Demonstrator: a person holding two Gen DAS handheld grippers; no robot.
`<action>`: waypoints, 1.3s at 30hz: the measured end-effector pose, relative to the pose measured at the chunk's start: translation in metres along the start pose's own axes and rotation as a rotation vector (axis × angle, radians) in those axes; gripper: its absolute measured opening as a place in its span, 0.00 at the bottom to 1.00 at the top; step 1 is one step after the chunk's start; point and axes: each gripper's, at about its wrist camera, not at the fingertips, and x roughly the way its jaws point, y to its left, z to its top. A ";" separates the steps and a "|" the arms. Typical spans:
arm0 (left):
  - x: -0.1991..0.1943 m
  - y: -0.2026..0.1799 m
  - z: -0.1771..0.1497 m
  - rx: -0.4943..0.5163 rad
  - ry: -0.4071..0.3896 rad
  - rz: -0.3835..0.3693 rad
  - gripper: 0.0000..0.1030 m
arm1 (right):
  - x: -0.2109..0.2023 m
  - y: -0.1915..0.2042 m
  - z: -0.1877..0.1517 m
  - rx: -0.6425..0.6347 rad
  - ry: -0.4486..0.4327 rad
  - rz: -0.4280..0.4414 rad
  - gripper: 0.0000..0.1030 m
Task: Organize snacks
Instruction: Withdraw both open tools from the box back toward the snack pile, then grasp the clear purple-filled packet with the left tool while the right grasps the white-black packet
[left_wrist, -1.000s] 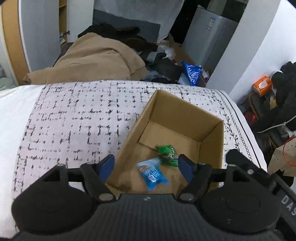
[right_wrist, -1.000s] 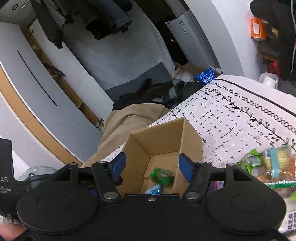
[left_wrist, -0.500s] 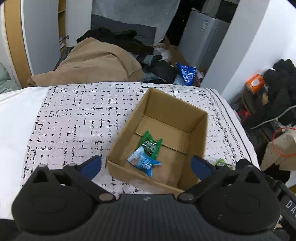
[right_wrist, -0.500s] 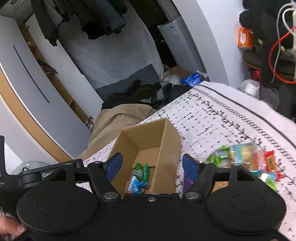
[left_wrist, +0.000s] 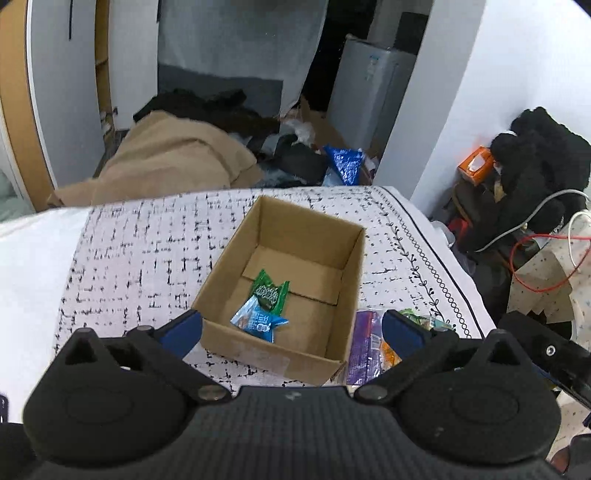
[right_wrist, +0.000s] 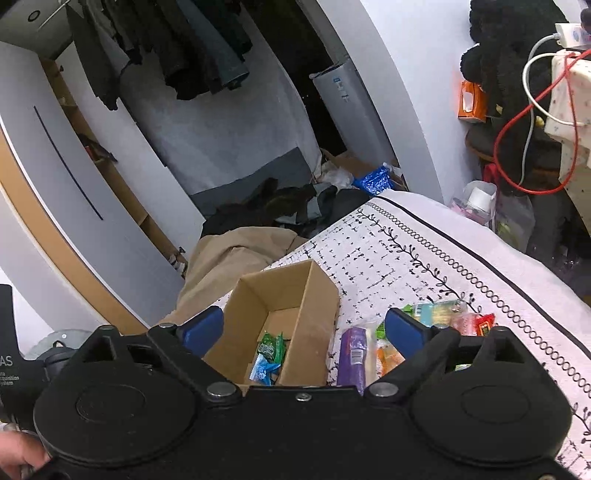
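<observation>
An open cardboard box (left_wrist: 236, 242) (right_wrist: 317, 295) sits on the patterned bedspread. Inside lie a green snack packet (left_wrist: 269, 291) (right_wrist: 271, 345) and a light blue one (left_wrist: 258, 319) (right_wrist: 263, 369). To the box's right is a loose pile of snacks with a purple pack (left_wrist: 364, 341) (right_wrist: 351, 356) nearest the box. My left gripper (left_wrist: 291, 330) hovers open above the box's near edge, holding nothing. My right gripper (right_wrist: 304, 326) is open too, above the box's near right corner and the pile.
The white bedspread (left_wrist: 147, 240) has bare room left of the box. Beyond the bed lie a tan blanket (left_wrist: 173, 162), dark clothes and a blue bag (left_wrist: 345, 160). Cables and a dark heap (left_wrist: 532, 155) stand at the right. A hand (right_wrist: 14, 454) shows at lower left.
Both grippers pulled back and up from the box. The left gripper's jaws opened wider. The blue packet now lies in the box beside the green one, and the snack pile came into view.
</observation>
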 end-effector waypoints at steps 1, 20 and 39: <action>-0.002 -0.003 -0.002 0.005 0.001 -0.008 1.00 | -0.003 -0.003 0.000 0.000 0.005 0.000 0.92; 0.002 -0.053 -0.038 0.067 0.111 -0.043 1.00 | -0.042 -0.084 -0.004 0.108 0.056 -0.038 1.00; 0.057 -0.089 -0.094 0.021 0.264 -0.095 0.99 | -0.013 -0.139 -0.031 0.269 0.191 -0.040 0.95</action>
